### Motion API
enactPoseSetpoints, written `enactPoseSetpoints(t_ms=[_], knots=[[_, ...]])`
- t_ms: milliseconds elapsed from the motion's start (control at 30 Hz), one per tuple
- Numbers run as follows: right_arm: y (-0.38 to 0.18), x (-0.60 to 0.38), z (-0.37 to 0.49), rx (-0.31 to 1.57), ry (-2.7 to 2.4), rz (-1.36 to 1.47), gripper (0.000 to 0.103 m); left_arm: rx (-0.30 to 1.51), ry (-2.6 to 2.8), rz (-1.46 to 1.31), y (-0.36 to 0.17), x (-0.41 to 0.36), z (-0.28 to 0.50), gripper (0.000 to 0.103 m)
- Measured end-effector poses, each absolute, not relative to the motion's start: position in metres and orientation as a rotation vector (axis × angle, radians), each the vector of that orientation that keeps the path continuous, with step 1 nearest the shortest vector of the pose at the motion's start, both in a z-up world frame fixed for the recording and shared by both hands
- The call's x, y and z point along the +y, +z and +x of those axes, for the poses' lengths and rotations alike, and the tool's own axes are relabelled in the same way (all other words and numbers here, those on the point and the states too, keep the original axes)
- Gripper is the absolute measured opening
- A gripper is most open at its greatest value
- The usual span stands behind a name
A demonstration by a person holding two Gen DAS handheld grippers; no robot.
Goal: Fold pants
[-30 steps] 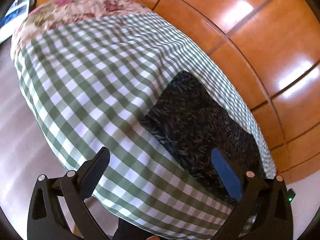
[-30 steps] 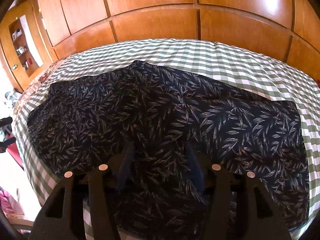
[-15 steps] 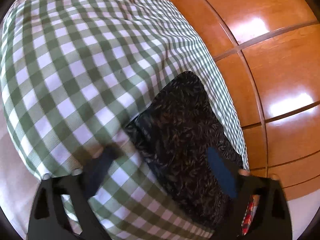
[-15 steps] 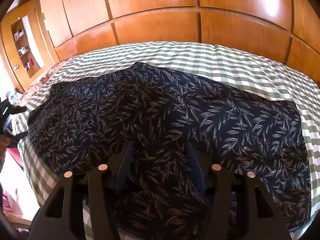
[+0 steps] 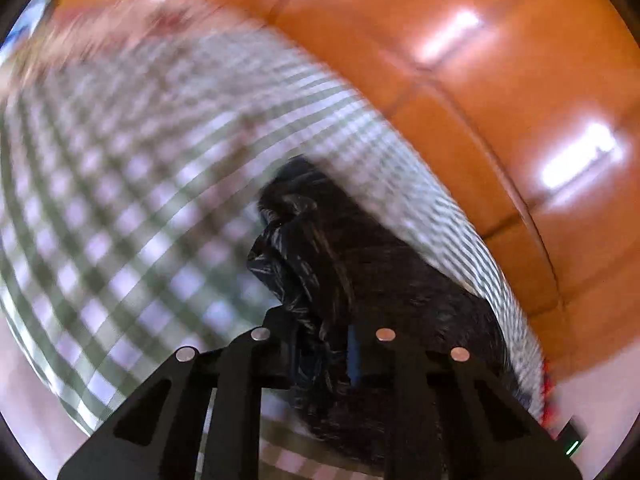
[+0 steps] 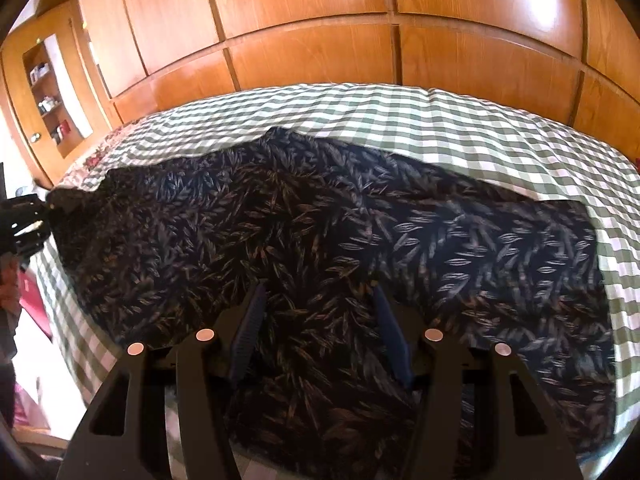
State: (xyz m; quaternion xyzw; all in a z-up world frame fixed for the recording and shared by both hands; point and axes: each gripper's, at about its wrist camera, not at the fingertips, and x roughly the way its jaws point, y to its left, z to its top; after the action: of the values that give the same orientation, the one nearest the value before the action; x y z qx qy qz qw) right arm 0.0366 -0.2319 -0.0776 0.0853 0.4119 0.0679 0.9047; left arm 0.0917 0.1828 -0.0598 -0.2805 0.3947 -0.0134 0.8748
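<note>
Dark navy pants (image 6: 320,240) with a leaf print lie spread across a green-and-white checked bed cover (image 6: 460,120). My left gripper (image 5: 322,332) is shut on the pants' end (image 5: 304,264), which bunches up between its fingers; this view is blurred by motion. The left gripper also shows in the right wrist view (image 6: 24,228) at the pants' far left end. My right gripper (image 6: 320,320) is open just above the near edge of the pants, with cloth showing between its blue pads (image 6: 248,328).
A wooden panelled wardrobe (image 6: 320,32) stands behind the bed. A shelf niche (image 6: 48,96) is at the far left. A floral cover (image 5: 120,20) lies at the bed's far end. The floor (image 6: 32,360) shows left of the bed.
My left gripper has closed on the end of the pants and is moving fast, lifting the cloth. My right gripper has stayed open over the near edge.
</note>
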Motion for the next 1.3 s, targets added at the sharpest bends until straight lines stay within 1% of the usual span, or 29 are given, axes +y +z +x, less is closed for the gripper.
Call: enactPoseSetpoints(t_ms=[67, 100, 133, 167, 300, 433, 533, 700, 733, 767, 800, 867, 900, 967, 1067, 1167, 1233, 1300], knots=[[-0.063, -0.239, 0.036, 0.832, 0.199, 0.244, 0.055, 0.763, -0.123, -0.458, -0.037, 0.15, 0.091, 0.016], [-0.057, -0.24, 0.038, 0.836, 0.255, 0.286, 0.058, 0.735, -0.171, -0.4, -0.028, 0.135, 0.091, 0.016], [-0.053, -0.24, 0.041, 0.842, 0.3, 0.32, 0.065, 0.719, -0.207, -0.358, -0.023, 0.124, 0.089, 0.016], [-0.05, -0.239, 0.044, 0.849, 0.356, 0.361, 0.07, 0.709, -0.248, -0.316, -0.018, 0.113, 0.087, 0.016], [-0.04, -0.219, 0.067, 0.899, 0.605, 0.516, 0.079, 0.705, -0.421, -0.18, -0.016, 0.066, 0.082, 0.016], [-0.039, -0.192, 0.092, 0.948, 0.81, 0.651, 0.09, 0.721, -0.496, -0.091, -0.023, 0.04, 0.07, 0.016], [-0.05, -0.173, 0.118, 1.008, 0.861, 0.767, 0.09, 0.728, -0.523, -0.034, -0.028, 0.028, 0.064, 0.016], [-0.069, -0.154, 0.152, 1.064, 0.812, 0.839, 0.09, 0.73, -0.533, 0.041, -0.035, 0.017, 0.058, 0.016], [-0.069, -0.154, 0.152, 1.064, 0.812, 0.839, 0.087, 0.731, -0.532, 0.057, -0.037, 0.014, 0.058, 0.016], [-0.072, -0.153, 0.157, 1.075, 0.8, 0.841, 0.078, 0.73, -0.531, 0.069, -0.038, 0.013, 0.057, 0.016], [-0.075, -0.149, 0.161, 1.087, 0.787, 0.837, 0.07, 0.73, -0.529, 0.087, -0.039, 0.011, 0.056, 0.016], [-0.081, -0.143, 0.168, 1.123, 0.723, 0.782, 0.04, 0.731, -0.526, 0.101, -0.04, 0.009, 0.055, 0.016], [-0.085, -0.142, 0.167, 1.128, 0.711, 0.768, 0.036, 0.733, -0.526, 0.108, -0.041, 0.009, 0.055, 0.016], [-0.089, -0.144, 0.168, 1.129, 0.681, 0.745, 0.016, 0.744, -0.519, 0.126, -0.043, 0.007, 0.056, 0.016], [-0.09, -0.147, 0.168, 1.123, 0.655, 0.717, 0.014, 0.743, -0.514, 0.138, -0.044, 0.005, 0.055, 0.017], [-0.086, -0.146, 0.166, 1.106, 0.652, 0.684, 0.013, 0.743, -0.515, 0.138, -0.042, 0.003, 0.053, 0.019], [-0.082, -0.144, 0.165, 1.095, 0.653, 0.665, 0.013, 0.736, -0.514, 0.133, -0.039, 0.002, 0.05, 0.025], [-0.079, -0.141, 0.167, 1.086, 0.652, 0.646, 0.013, 0.736, -0.528, 0.116, -0.037, 0.001, 0.048, 0.036]])
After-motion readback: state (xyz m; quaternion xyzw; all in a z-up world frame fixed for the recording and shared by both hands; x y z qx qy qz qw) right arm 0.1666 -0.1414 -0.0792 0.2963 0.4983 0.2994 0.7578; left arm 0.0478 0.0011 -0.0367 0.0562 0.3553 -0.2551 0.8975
